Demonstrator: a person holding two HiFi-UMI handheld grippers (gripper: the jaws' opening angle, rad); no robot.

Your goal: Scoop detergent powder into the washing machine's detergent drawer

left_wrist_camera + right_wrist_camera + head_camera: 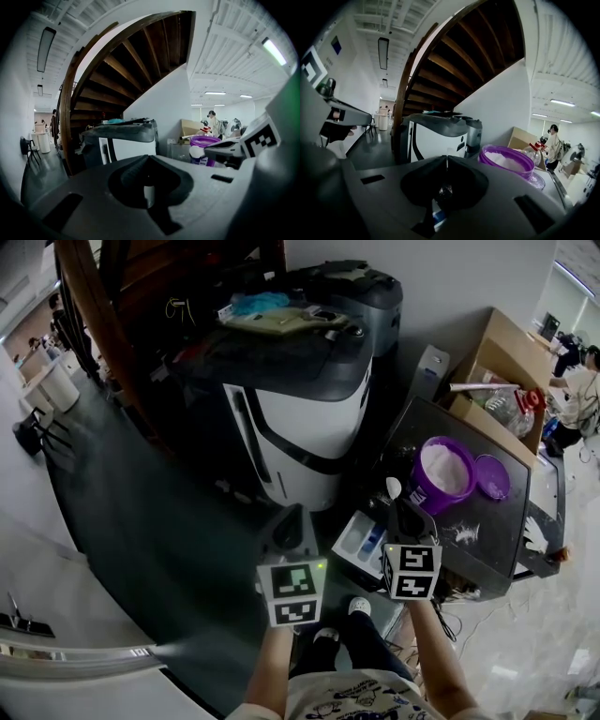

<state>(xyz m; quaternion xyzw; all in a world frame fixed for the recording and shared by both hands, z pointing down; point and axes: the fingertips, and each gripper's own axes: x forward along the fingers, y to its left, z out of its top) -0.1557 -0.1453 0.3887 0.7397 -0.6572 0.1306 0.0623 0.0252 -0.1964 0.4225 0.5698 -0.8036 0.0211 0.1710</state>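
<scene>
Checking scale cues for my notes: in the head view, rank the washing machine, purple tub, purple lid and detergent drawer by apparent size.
washing machine, by far the largest
purple tub
detergent drawer, near the tub in size, so that pair is unsure
purple lid, smallest

Dk wood stair (117, 70); white wall (161, 101); ceiling strip lts (46, 44); grey floor (141, 521)

Left hand-held gripper (292, 514) empty, jaws together; right hand-held gripper (401, 509) tight on scoop (394, 487).

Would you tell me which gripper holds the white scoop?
The right gripper, beside the purple tub, grips the scoop; the left gripper is shut, empty.
</scene>
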